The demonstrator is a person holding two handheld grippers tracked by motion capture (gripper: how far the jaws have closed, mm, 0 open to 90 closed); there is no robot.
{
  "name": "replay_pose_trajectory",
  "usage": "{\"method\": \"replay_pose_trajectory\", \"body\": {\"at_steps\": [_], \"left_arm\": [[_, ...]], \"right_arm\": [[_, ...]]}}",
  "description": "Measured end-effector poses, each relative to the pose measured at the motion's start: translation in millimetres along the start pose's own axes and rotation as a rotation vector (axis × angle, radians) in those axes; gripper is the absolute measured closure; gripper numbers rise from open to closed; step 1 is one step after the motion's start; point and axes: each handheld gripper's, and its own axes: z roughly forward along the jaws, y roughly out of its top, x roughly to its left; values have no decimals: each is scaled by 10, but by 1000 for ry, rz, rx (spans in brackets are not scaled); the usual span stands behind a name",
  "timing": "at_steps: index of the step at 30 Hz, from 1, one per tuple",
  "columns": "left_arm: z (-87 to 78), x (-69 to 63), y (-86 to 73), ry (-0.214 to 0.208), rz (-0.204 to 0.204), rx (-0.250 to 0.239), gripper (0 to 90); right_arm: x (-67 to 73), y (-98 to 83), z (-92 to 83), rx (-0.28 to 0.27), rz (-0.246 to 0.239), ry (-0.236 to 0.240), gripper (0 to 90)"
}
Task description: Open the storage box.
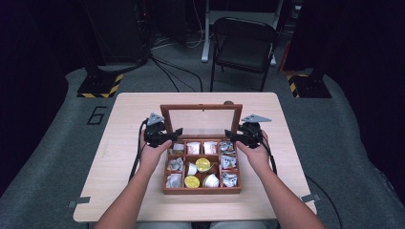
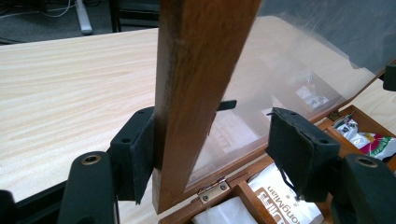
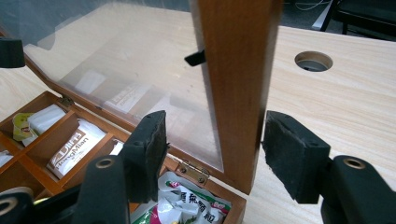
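A wooden compartment box (image 1: 200,190) sits at the table's middle, its glass lid (image 1: 201,108) standing upright at the back. My left gripper (image 1: 174,133) is at the lid's left frame post (image 2: 196,93). Its jaws straddle the post (image 2: 215,140): one pad (image 2: 142,149) touches the wood, the other pad (image 2: 294,144) stands off in front of the glass. My right gripper (image 1: 231,135) straddles the right frame post (image 3: 238,93) in the same way (image 3: 217,144), with a gap at each pad. Both are open.
The compartments hold tea sachets (image 1: 193,147), gold-topped capsules (image 1: 202,164) and foil packets (image 1: 229,162). Brass hinges (image 2: 212,190) join lid and box. A round cable hole (image 3: 313,61) is in the table (image 1: 119,157) behind the box. A folding chair (image 1: 243,43) stands beyond the table.
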Motion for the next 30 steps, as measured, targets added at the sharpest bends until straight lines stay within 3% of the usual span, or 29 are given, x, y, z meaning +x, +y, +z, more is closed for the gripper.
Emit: {"method": "replay_pose_trajectory", "body": {"at_steps": [12,19,30], "left_arm": [[67,24,-32,0,-9,18,343],[93,49,-51,-5,-29,26,343],[153,106,-187,-14,-44,55,364]], "right_arm": [[29,-13,61,3,-4,-4,399],[15,-42,121,34,-3,-9,403],[4,-51,135,26,-15,-12,430]]}}
